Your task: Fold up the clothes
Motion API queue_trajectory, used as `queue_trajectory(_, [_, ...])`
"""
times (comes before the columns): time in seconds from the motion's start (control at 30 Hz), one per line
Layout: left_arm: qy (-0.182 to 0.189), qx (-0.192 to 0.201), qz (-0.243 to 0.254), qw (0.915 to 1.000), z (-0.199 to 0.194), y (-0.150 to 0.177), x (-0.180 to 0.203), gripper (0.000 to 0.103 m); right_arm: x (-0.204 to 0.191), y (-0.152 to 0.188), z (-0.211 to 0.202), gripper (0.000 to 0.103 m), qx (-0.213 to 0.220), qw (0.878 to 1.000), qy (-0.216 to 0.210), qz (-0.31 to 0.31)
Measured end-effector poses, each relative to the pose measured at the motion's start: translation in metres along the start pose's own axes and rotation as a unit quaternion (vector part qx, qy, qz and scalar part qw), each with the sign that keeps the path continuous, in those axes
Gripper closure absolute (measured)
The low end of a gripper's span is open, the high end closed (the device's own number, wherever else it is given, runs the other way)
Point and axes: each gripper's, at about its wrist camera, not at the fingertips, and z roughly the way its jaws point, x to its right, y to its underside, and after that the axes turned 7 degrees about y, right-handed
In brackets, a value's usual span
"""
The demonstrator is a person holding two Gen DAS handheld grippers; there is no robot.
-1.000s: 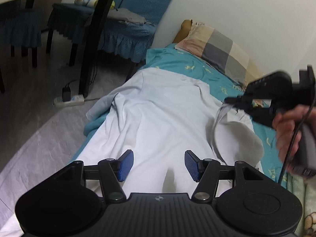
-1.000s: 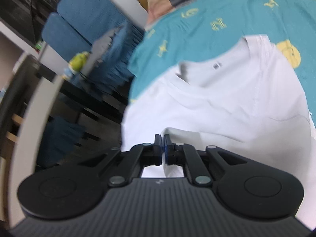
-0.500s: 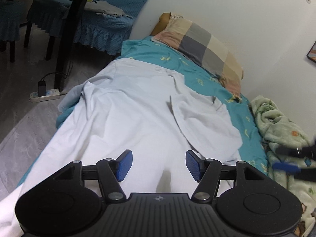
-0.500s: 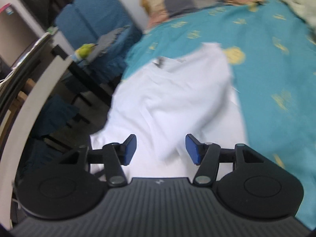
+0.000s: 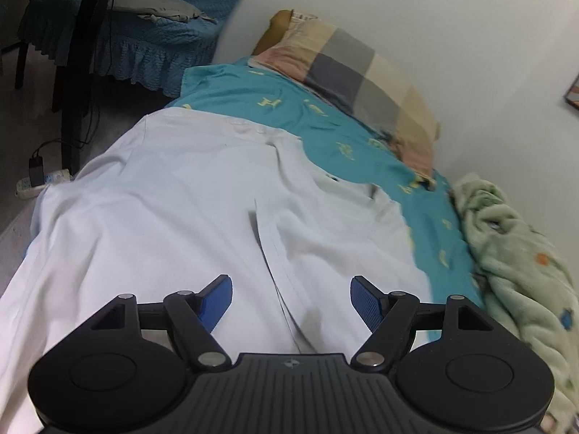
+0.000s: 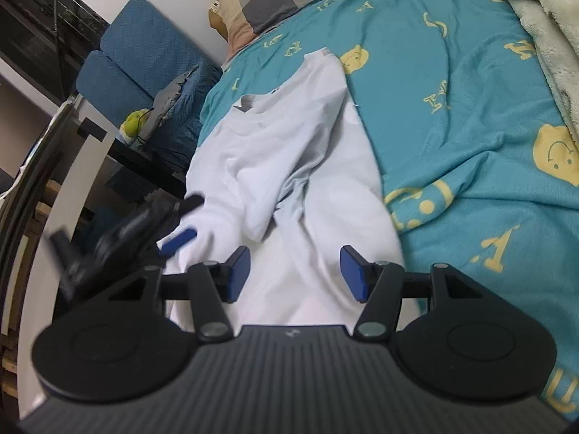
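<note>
1. White T-shirt point(image 5: 188, 195) lies along the teal bedsheet point(image 5: 325, 126), collar at upper centre of the frame, hem at the bottom; one sleeve is folded over the body.
2. Left gripper point(image 5: 291, 298) hovers over the folded edge; its jaws have just been opening, nothing between them.
3. Right gripper point(image 6: 295, 273) is also over the shirt, jaws apart, empty.

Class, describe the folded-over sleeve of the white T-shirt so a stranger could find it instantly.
Start at the bed with the teal sheet. The white T-shirt lies spread along its left side. The sleeve is the flap folded diagonally across the shirt's chest, the only doubled layer.
</note>
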Motion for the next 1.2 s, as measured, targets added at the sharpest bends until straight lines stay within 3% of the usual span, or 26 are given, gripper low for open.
queue_trajectory(0.1, [-0.021, 0.001, -0.012, 0.9997, 0.041, -0.019, -0.005, 0.029, 0.015, -0.008, 0.013, 0.045, -0.013, 1.0, -0.002, 0.019])
queue_trajectory(0.2, [-0.037, -0.008, 0.009, 0.9992, 0.071, -0.032, -0.001, 0.034, 0.026, -0.016, 0.026, 0.045, -0.023, 0.999, -0.015, 0.042])
queue_trajectory(0.27, [-0.05, -0.015, 0.034, 0.998, 0.089, -0.039, 0.006, 0.048, 0.031, -0.021, 0.034, 0.045, -0.028, 0.998, -0.024, 0.049])
queue_trajectory(0.33, [-0.054, -0.043, 0.069, 0.9953, 0.101, -0.04, 0.016, 0.096, 0.036, -0.025, 0.04, 0.045, -0.032, 0.997, -0.022, 0.059])
queue_trajectory(0.43, [-0.036, -0.057, 0.121, 0.9903, 0.098, -0.043, 0.039, 0.097, 0.042, -0.027, 0.044, 0.045, -0.038, 0.995, -0.027, 0.085])
queue_trajectory(0.6, [0.016, -0.017, 0.143, 0.9894, 0.074, -0.088, 0.07, 0.098, 0.04, -0.021, 0.037, 0.045, -0.026, 0.993, -0.033, 0.109])
queue_trajectory(0.7, [-0.013, -0.007, 0.155, 0.9879, 0.082, -0.116, 0.078, 0.098, 0.035, -0.019, 0.041, 0.045, -0.036, 0.993, -0.043, 0.103])
queue_trajectory(0.9, [-0.142, -0.034, 0.153, 0.9773, 0.137, -0.123, 0.05, 0.097, 0.039, -0.019, 0.047, 0.045, -0.05, 0.993, -0.042, 0.101])
queue_trajectory(0.97, [-0.147, -0.044, 0.124, 0.9804, 0.149, -0.114, 0.03, 0.094, 0.039, -0.021, 0.05, 0.045, -0.052, 0.994, -0.038, 0.089])
queue_trajectory(1.03, [-0.149, -0.047, 0.101, 0.9826, 0.151, -0.105, 0.018, 0.076, 0.037, -0.023, 0.053, 0.045, -0.055, 0.996, -0.03, 0.071])
queue_trajectory(1.2, [-0.129, -0.049, 0.095, 0.9859, 0.115, -0.087, 0.024, 0.061, 0.036, -0.028, 0.054, 0.045, -0.054, 0.997, -0.03, 0.051])
